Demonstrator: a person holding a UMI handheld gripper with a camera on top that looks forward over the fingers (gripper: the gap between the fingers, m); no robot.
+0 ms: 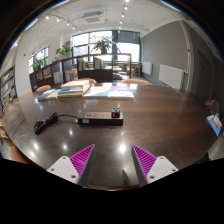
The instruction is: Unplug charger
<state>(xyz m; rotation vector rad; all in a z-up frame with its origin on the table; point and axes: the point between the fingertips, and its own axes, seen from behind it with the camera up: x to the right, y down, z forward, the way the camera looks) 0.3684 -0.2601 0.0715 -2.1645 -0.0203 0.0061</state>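
Note:
A white power strip lies on the dark wooden table, well beyond my fingers. A dark charger is plugged into its right end. A black cable runs left from the strip to a black plug or adapter. My gripper is open and empty, held above the table's near part. Its two purple pads stand wide apart, with bare table between them.
Books and papers and a light mat with small items lie at the table's far side. Chairs and large windows with plants stand beyond. A small bright object lies at the table's right edge.

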